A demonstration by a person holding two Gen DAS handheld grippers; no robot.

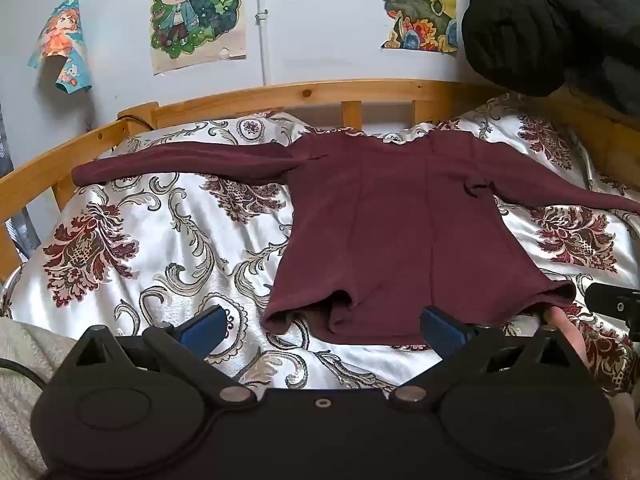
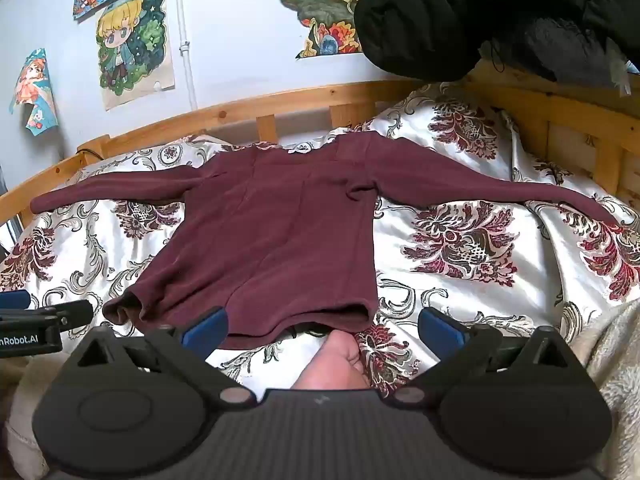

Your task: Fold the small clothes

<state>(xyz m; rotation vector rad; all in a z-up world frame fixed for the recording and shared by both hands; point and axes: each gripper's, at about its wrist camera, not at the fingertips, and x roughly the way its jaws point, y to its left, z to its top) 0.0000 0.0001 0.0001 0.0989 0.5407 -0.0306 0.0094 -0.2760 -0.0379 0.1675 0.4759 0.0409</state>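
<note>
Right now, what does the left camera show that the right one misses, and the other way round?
Only the left view shows the left tongs whole, open near the sweater's hem, with the right tongs just a black tip at the frame's right edge. Only the right view shows the right tongs whole, also open, the full right sleeve down to its cuff, and a bare foot under the hem. Both show the maroon sweater spread flat on the patterned bedspread, the wooden bed frame, wall drawings and a black jacket.
</note>
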